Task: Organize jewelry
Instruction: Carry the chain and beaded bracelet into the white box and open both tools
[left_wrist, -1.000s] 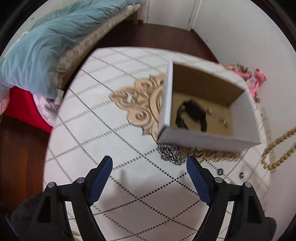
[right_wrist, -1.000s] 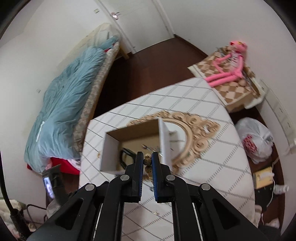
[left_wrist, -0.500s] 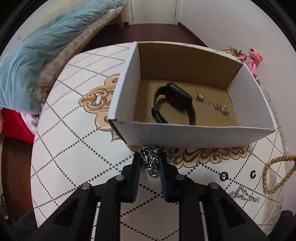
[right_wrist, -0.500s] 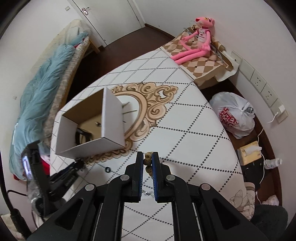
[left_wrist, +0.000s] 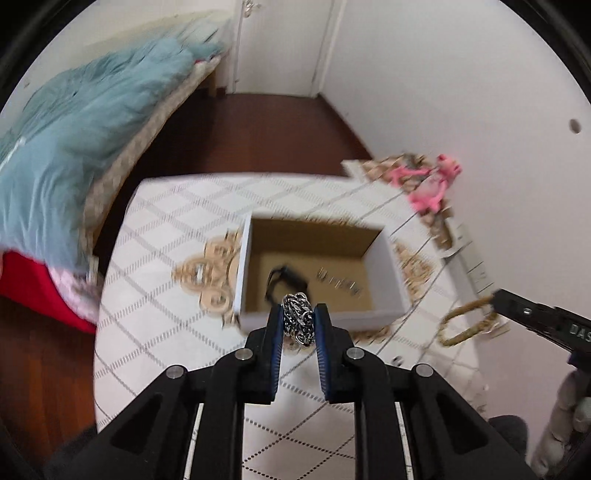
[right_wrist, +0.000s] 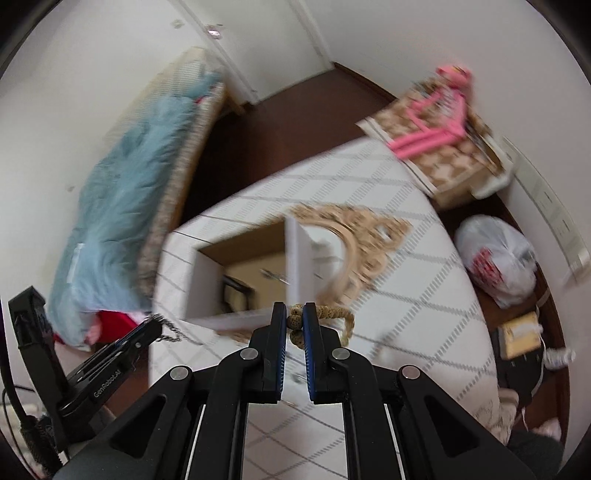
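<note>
Cardboard box (left_wrist: 384, 275) already holds a watch (left_wrist: 284, 278) and bracelet (left_wrist: 338, 282); left tongs (left_wrist: 298, 325) grip a chain (left_wrist: 298, 323), right tongs (right_wrist: 294, 322) grip beads (right_wrist: 332, 314), both undeposited.

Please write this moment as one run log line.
left gripper: shut on silver chain | right gripper: shut on bead bracelet | box: open

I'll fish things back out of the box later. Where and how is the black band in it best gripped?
Judging by the blurred views, pinch the raised arc of the black band, coming straight down from above. It lies as a loop on the floor of the cardboard box, whose walls block any sideways approach; the silver bracelet lies apart to one side.
</note>
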